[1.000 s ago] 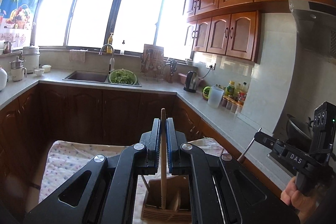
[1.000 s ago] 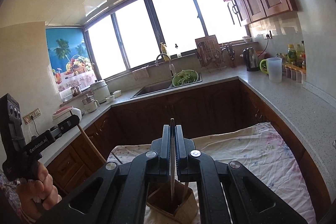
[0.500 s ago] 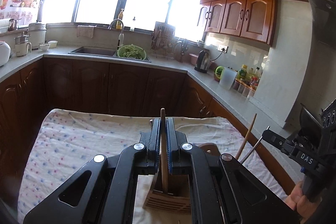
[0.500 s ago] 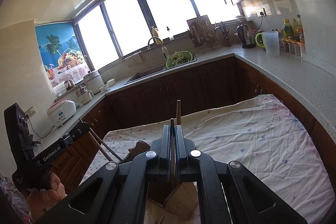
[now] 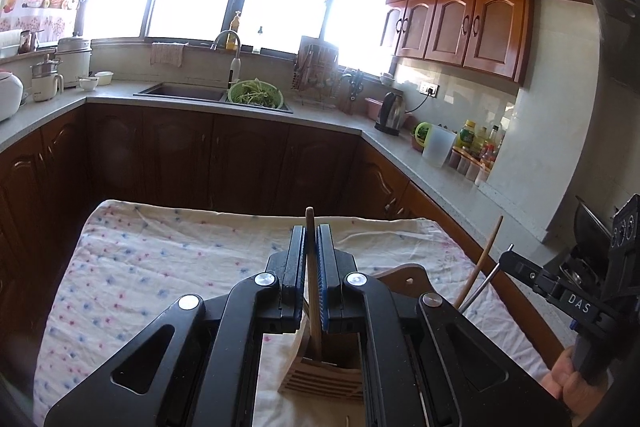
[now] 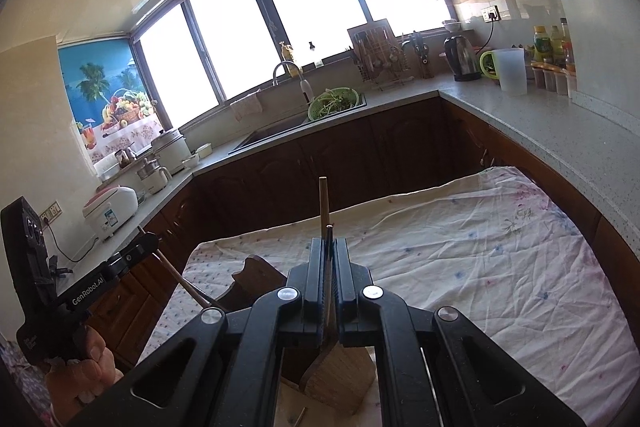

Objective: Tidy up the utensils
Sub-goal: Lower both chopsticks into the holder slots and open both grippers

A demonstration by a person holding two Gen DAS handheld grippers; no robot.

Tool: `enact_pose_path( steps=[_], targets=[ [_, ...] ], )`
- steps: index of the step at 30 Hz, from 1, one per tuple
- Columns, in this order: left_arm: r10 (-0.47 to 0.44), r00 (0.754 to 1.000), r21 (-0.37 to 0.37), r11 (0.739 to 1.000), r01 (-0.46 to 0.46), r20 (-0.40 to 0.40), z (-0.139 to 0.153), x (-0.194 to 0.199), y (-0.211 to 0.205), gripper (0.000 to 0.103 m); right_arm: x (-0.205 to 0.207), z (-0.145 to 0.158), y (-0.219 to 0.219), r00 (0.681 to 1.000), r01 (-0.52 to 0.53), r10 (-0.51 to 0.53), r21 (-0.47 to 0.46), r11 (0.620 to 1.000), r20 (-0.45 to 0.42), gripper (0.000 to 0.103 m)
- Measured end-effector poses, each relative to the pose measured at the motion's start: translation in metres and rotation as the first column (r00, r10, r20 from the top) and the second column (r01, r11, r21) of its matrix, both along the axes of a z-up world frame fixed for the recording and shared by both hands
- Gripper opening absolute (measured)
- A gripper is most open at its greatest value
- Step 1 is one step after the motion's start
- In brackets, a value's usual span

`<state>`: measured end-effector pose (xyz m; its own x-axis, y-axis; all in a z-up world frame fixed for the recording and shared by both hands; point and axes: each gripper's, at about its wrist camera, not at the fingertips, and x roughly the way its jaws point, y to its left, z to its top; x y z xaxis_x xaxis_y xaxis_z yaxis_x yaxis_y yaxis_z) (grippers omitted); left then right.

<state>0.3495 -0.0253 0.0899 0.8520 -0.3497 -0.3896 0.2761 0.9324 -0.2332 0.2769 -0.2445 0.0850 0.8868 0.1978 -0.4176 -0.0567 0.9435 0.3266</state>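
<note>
My left gripper (image 5: pixel 310 237) is shut on a wooden chopstick (image 5: pixel 309 223) that stands nearly upright, its lower end down in the slatted wooden utensil holder (image 5: pixel 320 379) on the table. My right gripper (image 6: pixel 329 247) is shut on a thin metal utensil (image 6: pixel 329 291) over the same holder (image 6: pixel 340 375). Just beyond it a second wooden stick (image 6: pixel 323 203) pokes up. In each wrist view the other gripper shows at the edge: the right gripper (image 5: pixel 510 261) at the right, the left gripper (image 6: pixel 150 241) at the left. The holder's insides are hidden behind the jaws.
A floral cloth (image 5: pixel 160 267) covers the table. A brown wooden board (image 5: pixel 408 275) rises behind the holder. Counters run around the room with a sink (image 5: pixel 180 91), a green colander (image 5: pixel 256 95), a kettle (image 5: pixel 390 113), a jug (image 5: pixel 438 147) and a rice cooker (image 6: pixel 110 205). A person's hand (image 6: pixel 80 375) grips each handle.
Both grippers have sunk toward the table with their utensils, so the cloth and the holder fill more of each view. Most of the drop came in the first half second.
</note>
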Motion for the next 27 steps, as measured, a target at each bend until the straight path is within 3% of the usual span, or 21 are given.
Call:
enact_pose_path(
  steps=[7, 9, 11, 12, 17, 19, 20, 21, 25, 27],
  targets=[
    [-0.003, 1.000, 0.001, 1.000, 0.003, -0.007, 0.000, 0.001, 0.000, 0.005, 0.001, 0.000, 0.000, 1.000, 0.000, 0.000, -0.002, 1.000, -0.004, 0.005],
    [-0.005, 1.000, -0.001, 1.000, 0.005, -0.018, 0.000, 0.003, 0.000, 0.005, 0.001, -0.001, 0.000, 1.000, -0.004, 0.004, 0.004, 1.000, -0.006, 0.009],
    [-0.003, 1.000, 0.000, 1.000, 0.003, -0.024, 0.000, 0.003, 0.000, 0.006, 0.000, -0.001, -0.002, 1.000, -0.004, 0.004, 0.012, 1.000, -0.005, 0.010],
    [-0.001, 1.000, 0.001, 1.000, 0.001, -0.029, 0.000, 0.003, 0.001, 0.012, 0.000, -0.001, -0.003, 1.000, -0.002, 0.002, 0.015, 1.000, -0.006, 0.011],
    [-0.009, 1.000, 0.009, 1.000, 0.009, -0.023, 0.002, -0.004, -0.002, 0.031, -0.008, 0.003, -0.008, 1.000, 0.013, -0.013, 0.029, 0.999, 0.010, 0.043],
    [-0.002, 1.000, 0.024, 1.000, 0.002, -0.002, 0.004, -0.011, -0.004, 0.044, -0.012, 0.004, -0.011, 1.000, 0.018, -0.019, 0.041, 0.999, 0.017, 0.049],
    [0.011, 1.000, 0.032, 0.999, -0.011, 0.009, 0.005, -0.014, -0.005, 0.057, -0.014, 0.005, -0.013, 1.000, 0.017, -0.018, 0.049, 0.999, 0.021, 0.056],
    [0.018, 1.000, 0.034, 0.999, -0.019, 0.020, 0.006, -0.017, -0.005, 0.061, -0.016, 0.006, -0.015, 1.000, 0.018, -0.020, 0.054, 0.998, 0.024, 0.060],
    [-0.003, 0.999, 0.015, 1.000, 0.003, 0.032, 0.010, -0.026, -0.002, 0.061, -0.028, 0.008, -0.021, 0.998, 0.019, -0.023, 0.070, 0.997, 0.052, 0.080],
    [-0.006, 0.999, 0.014, 1.000, 0.005, 0.034, 0.013, -0.029, -0.001, 0.062, -0.035, 0.008, -0.023, 0.998, 0.027, -0.032, 0.076, 0.997, 0.061, 0.082]
  ],
)
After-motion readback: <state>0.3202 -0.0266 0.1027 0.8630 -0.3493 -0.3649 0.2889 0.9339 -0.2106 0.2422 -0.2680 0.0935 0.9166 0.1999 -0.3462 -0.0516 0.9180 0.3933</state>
